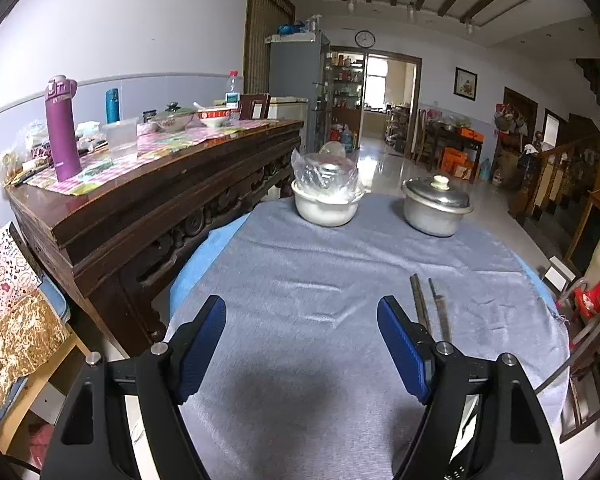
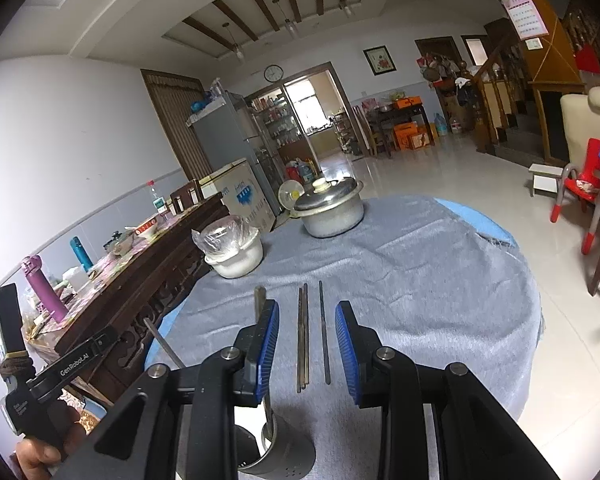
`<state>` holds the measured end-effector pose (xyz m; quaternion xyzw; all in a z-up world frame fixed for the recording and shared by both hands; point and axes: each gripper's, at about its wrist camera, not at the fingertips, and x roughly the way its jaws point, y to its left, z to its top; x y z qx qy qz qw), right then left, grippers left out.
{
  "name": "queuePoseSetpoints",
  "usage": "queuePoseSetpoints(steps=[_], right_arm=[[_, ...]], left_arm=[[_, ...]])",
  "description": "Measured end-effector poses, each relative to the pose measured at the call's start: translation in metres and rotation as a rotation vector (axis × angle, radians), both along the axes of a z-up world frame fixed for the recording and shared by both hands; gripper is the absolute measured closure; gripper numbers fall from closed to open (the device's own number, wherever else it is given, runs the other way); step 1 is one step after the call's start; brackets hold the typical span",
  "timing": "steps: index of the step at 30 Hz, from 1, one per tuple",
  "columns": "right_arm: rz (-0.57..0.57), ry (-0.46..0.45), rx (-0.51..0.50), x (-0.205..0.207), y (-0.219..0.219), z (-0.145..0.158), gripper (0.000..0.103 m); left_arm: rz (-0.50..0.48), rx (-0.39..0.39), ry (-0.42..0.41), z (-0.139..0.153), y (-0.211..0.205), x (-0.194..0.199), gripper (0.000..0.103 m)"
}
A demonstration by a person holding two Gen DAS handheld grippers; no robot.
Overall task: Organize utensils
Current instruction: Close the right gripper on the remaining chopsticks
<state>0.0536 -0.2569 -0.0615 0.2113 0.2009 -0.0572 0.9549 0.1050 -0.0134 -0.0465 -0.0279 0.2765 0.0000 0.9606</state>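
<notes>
Left gripper [image 1: 302, 350]: blue-padded jaws stand wide apart and released, with nothing between them but bare cloth. It hangs over the grey-blue cloth-covered round table [image 1: 300, 272]. At 2 o'clock from its right pad, two slim dark metal chopsticks [image 1: 430, 308] lie on the cloth, their near ends hidden behind that finger.

Right gripper [image 2: 307, 346]: jaws likewise spread and released, grasping nothing. In the gap between its pads lie a close pair of dark metal chopsticks [image 2: 303, 340] and, just to their right, a single dark metal chopstick [image 2: 323, 332], all flat on the cloth and pointing toward 12 o'clock. Neither pad touches them as far as can be made out.

A further flat metal stick [image 2: 259, 300] rises at 11 o'clock behind the left pad; its lower part is hidden. A cylindrical grey metal utensil holder [image 2: 284, 454] sits at 6 o'clock beneath the gripper, cut off by the gripper body; a metal handle stands in it, but what kind of utensil cannot be told.

At the table's far edge, 12 o'clock, stand a white ceramic pot covered with clear plastic [image 1: 326, 200] and a lidded aluminium pot [image 1: 436, 204], well apart from the chopsticks. A dark carved wooden sideboard [image 1: 160, 208] runs along 9 to 11 o'clock.
</notes>
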Motion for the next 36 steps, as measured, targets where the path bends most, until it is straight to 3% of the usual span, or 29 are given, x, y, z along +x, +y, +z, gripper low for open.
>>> queuePoseSetpoints(steps=[36], right_arm=[[-0.046, 0.199, 0.188, 0.086, -0.062, -0.078, 0.071]], left_arm=[[0.065, 0.028, 0.214, -0.081, 0.01, 0.092, 0.024]])
